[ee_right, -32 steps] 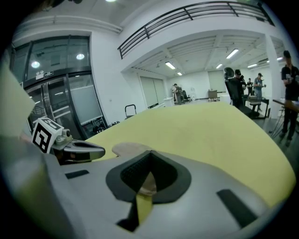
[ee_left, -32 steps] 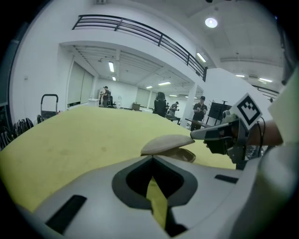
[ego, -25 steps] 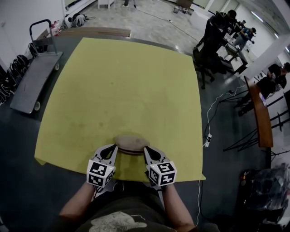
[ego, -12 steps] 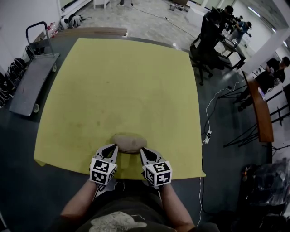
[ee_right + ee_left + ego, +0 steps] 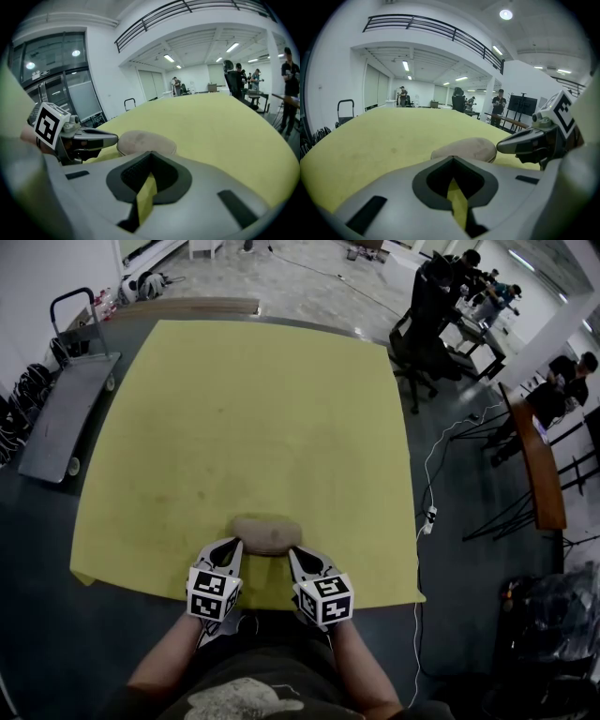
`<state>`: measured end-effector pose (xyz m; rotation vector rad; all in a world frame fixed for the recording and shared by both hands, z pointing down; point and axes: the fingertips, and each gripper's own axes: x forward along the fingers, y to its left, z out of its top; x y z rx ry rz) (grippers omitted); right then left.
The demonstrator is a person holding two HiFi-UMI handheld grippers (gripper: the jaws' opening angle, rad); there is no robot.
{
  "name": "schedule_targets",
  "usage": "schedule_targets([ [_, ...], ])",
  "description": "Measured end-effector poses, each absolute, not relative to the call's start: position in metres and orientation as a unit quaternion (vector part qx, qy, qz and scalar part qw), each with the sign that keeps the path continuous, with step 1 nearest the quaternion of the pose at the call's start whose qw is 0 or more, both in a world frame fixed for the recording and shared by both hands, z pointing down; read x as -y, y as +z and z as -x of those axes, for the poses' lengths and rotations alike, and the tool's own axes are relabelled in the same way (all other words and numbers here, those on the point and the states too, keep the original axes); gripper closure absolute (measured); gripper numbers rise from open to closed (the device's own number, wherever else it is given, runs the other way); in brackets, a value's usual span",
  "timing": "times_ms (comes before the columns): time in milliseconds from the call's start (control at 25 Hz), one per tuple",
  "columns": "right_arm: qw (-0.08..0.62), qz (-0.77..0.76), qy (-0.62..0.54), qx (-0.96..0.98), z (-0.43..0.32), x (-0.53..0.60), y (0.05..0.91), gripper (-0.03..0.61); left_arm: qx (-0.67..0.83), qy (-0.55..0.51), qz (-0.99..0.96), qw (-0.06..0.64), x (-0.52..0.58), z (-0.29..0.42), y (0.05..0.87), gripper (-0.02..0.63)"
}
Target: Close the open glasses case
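A tan oval glasses case [image 5: 267,533] lies with its lid down near the front edge of the yellow table [image 5: 253,409]. My left gripper [image 5: 232,549] sits just left of the case and my right gripper [image 5: 299,555] just right of it, both tips close to its near side. Neither holds anything. In the left gripper view the case [image 5: 465,149] lies ahead beyond the shut left gripper [image 5: 452,164], with the right gripper [image 5: 524,143] beside it. In the right gripper view the case [image 5: 146,142] lies past the shut right gripper [image 5: 151,157], and the left gripper [image 5: 96,138] is at its left.
A grey flat trolley [image 5: 61,409] stands left of the table. Office chairs [image 5: 422,343] and several people are at the back right. A cable and power strip [image 5: 428,521] lie on the floor to the right. The table's front edge [image 5: 244,604] is under my grippers.
The case's lid has come down; a dark open rim showed a second ago, and now the case is a shut oval. Both grippers have drawn back a little toward me.
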<state>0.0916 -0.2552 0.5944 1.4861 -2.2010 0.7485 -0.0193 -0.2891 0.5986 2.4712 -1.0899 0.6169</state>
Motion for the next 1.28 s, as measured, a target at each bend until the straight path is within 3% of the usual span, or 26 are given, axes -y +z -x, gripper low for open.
schedule_targets([
  [760,0.191,-0.531,0.259,0.784,-0.093,0.249,0.588,0.589,0.389,0.212,-0.875,0.196,0.286,0.016,0.606,0.606],
  [1280,0.185,-0.544,0.240,0.782,-0.093,0.229,0.568,0.591,0.384,0.206,-0.885,0.167,0.260,0.025,0.593,0.606],
])
